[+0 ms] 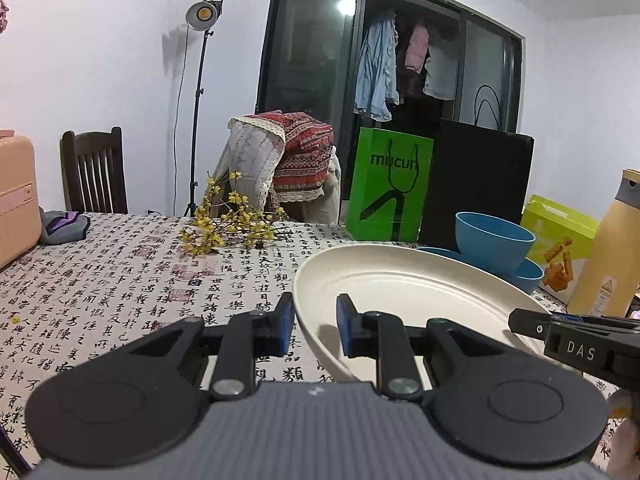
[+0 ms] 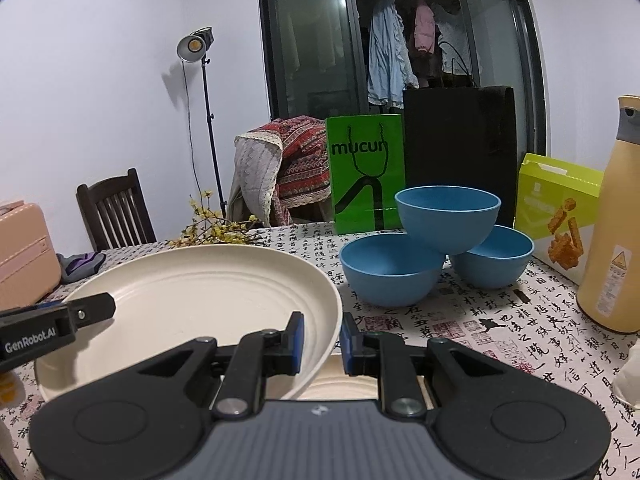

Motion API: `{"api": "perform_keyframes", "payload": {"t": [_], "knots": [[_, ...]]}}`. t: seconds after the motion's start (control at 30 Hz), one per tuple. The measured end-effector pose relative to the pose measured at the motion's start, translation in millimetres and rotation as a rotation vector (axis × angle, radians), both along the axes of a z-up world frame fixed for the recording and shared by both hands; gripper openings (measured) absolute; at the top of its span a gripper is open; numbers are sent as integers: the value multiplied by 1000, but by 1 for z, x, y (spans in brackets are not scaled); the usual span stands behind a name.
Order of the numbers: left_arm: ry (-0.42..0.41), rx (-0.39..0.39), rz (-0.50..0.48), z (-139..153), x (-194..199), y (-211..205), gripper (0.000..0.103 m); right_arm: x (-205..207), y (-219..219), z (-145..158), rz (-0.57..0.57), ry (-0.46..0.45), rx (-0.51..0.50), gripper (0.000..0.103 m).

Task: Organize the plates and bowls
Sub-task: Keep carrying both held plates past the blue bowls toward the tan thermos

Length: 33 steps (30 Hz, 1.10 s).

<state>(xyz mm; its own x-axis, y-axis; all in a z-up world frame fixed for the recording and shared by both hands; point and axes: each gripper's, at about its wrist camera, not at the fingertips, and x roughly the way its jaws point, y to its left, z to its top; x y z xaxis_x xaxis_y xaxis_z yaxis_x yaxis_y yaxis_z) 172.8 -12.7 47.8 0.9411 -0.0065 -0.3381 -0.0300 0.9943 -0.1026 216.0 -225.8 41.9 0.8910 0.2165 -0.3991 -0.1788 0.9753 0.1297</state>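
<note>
A cream plate, tilted above the tabletop, is held at opposite rims: the left gripper and the right gripper each have fingers narrowed on its edge. Another plate lies beneath. Three blue bowls stand stacked just beyond, right of the plate.

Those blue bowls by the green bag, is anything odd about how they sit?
Yes. One blue bowl perches on the rims of two others rather than nesting inside, so it looks precarious. Nothing seems spilled or broken.
</note>
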Motion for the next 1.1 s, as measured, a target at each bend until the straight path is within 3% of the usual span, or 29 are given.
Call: {"api": "perform_keyframes", "payload": {"t": [1.1], "knots": [[11,29,-93,-19,-1,-44,22,-13,-49,-24,-77,0,47,19]]}}
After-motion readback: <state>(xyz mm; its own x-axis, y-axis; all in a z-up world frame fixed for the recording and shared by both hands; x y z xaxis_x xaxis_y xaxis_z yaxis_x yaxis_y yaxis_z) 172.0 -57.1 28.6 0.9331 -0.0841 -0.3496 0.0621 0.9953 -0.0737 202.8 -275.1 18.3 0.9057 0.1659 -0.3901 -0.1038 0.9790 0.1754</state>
